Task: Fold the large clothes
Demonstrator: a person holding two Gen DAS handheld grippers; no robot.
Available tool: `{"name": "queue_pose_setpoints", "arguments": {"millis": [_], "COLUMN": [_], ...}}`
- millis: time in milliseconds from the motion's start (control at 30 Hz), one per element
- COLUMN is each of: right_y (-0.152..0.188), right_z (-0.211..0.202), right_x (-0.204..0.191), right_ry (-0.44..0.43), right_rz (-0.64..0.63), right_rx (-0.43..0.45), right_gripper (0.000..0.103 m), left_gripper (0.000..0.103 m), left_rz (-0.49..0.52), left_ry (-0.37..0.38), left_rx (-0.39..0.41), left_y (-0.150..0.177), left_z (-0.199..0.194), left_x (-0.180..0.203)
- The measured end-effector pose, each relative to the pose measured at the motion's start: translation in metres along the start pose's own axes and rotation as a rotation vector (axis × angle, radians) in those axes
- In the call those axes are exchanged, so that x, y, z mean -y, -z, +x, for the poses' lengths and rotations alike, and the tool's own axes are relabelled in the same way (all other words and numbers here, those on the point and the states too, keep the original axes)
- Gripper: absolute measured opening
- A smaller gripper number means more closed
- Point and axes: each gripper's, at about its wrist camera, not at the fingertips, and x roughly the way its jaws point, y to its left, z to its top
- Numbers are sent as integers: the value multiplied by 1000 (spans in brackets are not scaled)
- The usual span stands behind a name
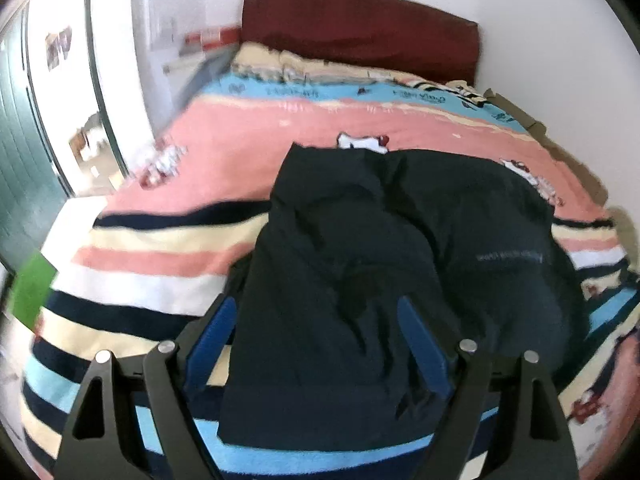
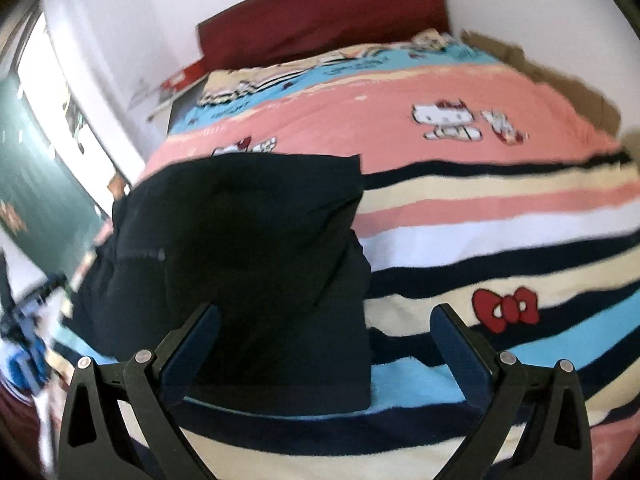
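Bedroom, white walls, dark red headboard (image 1: pixel 360 28) at 12 o'clock in both wrist views. Bed covered by a striped blanket (image 1: pixel 160 256) in pink, cream, navy and light blue with cartoon cat prints; a red bow print (image 2: pixel 505 309) sits toward 4 o'clock in the right wrist view. Green door or panel at 9 o'clock, blurred.

Dark navy garment (image 1: pixel 380 280) lies on the blanket at the near part of the bed, partly bundled. Left wrist view: rumpled, many soft creases, small pale lettering toward 3 o'clock, near edge hanging to 6 o'clock. Right wrist view: same garment (image 2: pixel 248 248) looks flatter, with a squared upper corner at about 1 o'clock and a straight right edge.

Left tongs (image 1: pixel 316 340): released, jaws wide, nothing pinched; the cloth lies beyond and below them. Right tongs (image 2: pixel 326 344): released too, jaws wide, holding nothing, garment's right edge showing between them.

Handling, as a judgement: fabric looks soft and limp, light to moderate weight, no stiffness, not fragile. It will sag and drag on the fuzzy blanket. Best hold is likely at corners or along a hem, one tong to each side, pinching a single layer edge and not the bunched middle.
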Motion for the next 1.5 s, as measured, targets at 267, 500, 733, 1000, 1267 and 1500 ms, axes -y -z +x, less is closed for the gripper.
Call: {"name": "queue_pose_setpoints", "arguments": {"millis": [267, 500, 733, 1000, 1267, 1500], "right_y": [-17, -18, -2, 7, 16, 11], "right_z": [73, 152, 195, 207, 196, 149], "right_x": [26, 29, 33, 0, -19, -50], "right_ry": [-168, -235, -363, -531, -492, -533], "right_rz": [153, 165, 244, 190, 188, 134], "right_rx": [-116, -277, -358, -381, -302, -190], "right_gripper": [102, 102, 103, 103, 93, 37], "left_gripper": [83, 90, 103, 103, 48, 22], "left_rz": [-49, -107, -207, -283, -298, -178], "left_ry": [117, 272, 430, 516, 547, 542], "left_rx": [-248, -370, -364, -342, -145, -23], "left_y": [-32, -23, -1, 17, 32, 19], "left_z": [85, 139, 163, 161, 116, 54], "left_x": [-42, -71, -97, -87, -70, -33]}}
